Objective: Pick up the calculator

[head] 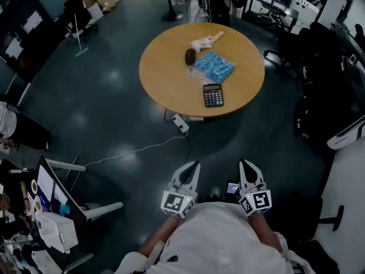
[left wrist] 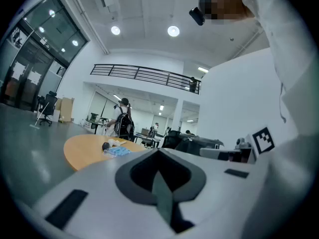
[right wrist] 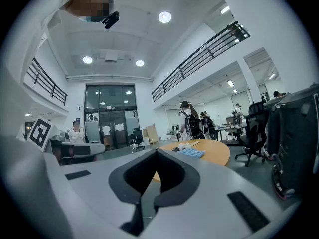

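Observation:
The black calculator point(head: 213, 95) lies flat near the front edge of a round wooden table point(head: 165, 79), far ahead of me. Behind it lie a blue packet point(head: 214, 66), a dark oval object point(head: 190, 56) and a beige item point(head: 206, 40). My left gripper point(head: 191, 167) and right gripper point(head: 246, 164) are held side by side close to my body, well short of the table, both shut and empty. The left gripper view shows the left gripper point(left wrist: 158, 151) with the table point(left wrist: 82, 151) in the distance. The right gripper view shows the right gripper point(right wrist: 157, 151) likewise. The calculator cannot be made out in either gripper view.
A white power strip point(head: 180, 123) with a cable lies on the dark floor between me and the table. Office chairs point(head: 319, 56) crowd the right side. A desk with a monitor point(head: 51, 193) stands at my left. A person with a backpack point(left wrist: 122, 121) stands beyond the table.

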A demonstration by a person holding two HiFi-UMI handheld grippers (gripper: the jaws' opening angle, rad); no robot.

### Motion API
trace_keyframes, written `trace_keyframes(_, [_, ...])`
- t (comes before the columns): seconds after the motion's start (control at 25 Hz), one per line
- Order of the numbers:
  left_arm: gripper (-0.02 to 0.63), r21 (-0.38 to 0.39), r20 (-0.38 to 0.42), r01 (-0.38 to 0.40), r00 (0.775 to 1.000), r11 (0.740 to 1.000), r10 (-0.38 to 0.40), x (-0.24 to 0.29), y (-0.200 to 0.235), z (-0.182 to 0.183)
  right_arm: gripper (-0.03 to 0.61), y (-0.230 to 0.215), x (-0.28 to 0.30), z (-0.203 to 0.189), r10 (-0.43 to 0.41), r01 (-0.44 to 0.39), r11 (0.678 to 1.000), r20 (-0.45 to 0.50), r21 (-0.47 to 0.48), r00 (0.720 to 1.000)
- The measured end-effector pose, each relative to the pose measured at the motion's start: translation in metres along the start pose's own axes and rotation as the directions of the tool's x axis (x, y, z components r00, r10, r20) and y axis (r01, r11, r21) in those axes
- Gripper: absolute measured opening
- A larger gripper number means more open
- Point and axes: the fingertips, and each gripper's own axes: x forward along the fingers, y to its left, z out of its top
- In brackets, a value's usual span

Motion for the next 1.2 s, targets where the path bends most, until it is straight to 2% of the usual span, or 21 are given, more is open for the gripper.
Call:
trace_keyframes(0.48, [0.006, -0.02, -0.015, -0.01, 1.0, 1.0, 0.01, 0.007, -0.007, -0.009, 0.014, -0.007, -0.002, -0.004, 0.02, -0.02, 1.0, -0.012, 0.001, 1.0])
trace_keyframes(0.8, [0.006, -0.023, -0.051, -0.061, 0.997, 0.998, 0.059, 0.024, 0.001, -0.027, 0.015, -0.028, 0.005, -0.008, 0.05, -0.05, 0.999, -0.011, 0.0, 0.999])
trace_keyframes(1.04, [0.006, 0.014, -0.107, -0.067, 0.992, 0.998, 0.069, 0.08, 0.068, -0.042, 0.015, -0.044, 0.054, -0.008, 0.066, -0.065, 0.998, -0.025, 0.014, 0.998])
trace_keyframes(1.2, [0.008, 0.026, -0.146, -0.044, 0.988, 0.999, 0.047, 0.156, 0.138, -0.054, 0.015, -0.067, 0.111, -0.002, 0.035, -0.035, 0.999, -0.009, -0.001, 0.999])
